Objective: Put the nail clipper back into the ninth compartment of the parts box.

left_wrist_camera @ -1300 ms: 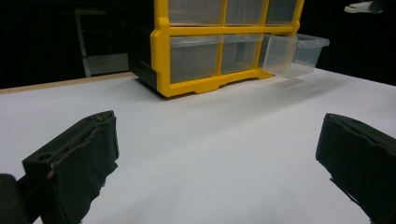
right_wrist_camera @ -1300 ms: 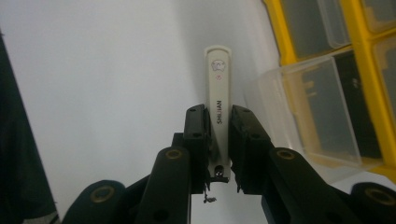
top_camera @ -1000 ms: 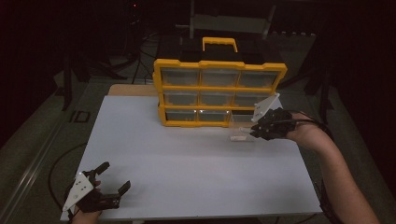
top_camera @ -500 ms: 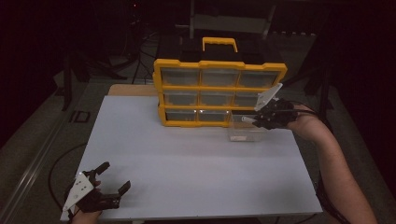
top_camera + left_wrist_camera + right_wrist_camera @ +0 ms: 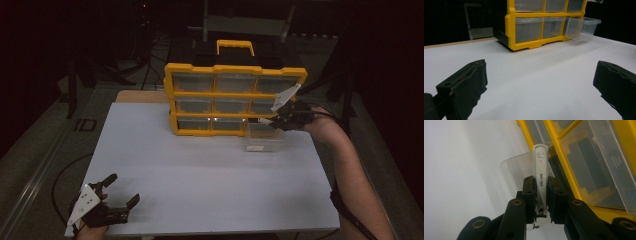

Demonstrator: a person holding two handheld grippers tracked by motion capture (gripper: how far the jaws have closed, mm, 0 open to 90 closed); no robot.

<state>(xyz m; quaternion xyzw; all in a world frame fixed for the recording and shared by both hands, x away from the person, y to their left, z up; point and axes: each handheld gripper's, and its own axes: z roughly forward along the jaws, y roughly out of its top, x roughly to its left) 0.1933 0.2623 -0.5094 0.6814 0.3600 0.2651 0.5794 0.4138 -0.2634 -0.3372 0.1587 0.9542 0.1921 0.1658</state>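
A yellow drawer organizer [image 5: 235, 97] with a yellow carrying handle stands upright at the far edge of a white table [image 5: 210, 175], three rows of clear drawers facing the person; dark floor and stands lie beyond it. One clear drawer [image 5: 264, 137] from the bottom row at the organizer's right end is pulled out onto the table, its front standing well forward of the yellow frame; in the left gripper view the same drawer [image 5: 582, 28] juts out past the frame's corner.

The right gripper [image 5: 274, 121] hangs just above that pulled-out drawer, close beside the organizer's right end, jaws clamped on a slim white nail clipper [image 5: 541, 177]; the clipper is long and flat, printed with dark lettering along its length and a small emblem near the tip, its metal end poking out below the jaws; its tip points toward the drawer's rim [image 5: 516, 167], with the yellow frame just to one side.

The left gripper [image 5: 114, 200] rests at the table's near left corner, well apart from the organizer, jaws spread wide and holding nothing.
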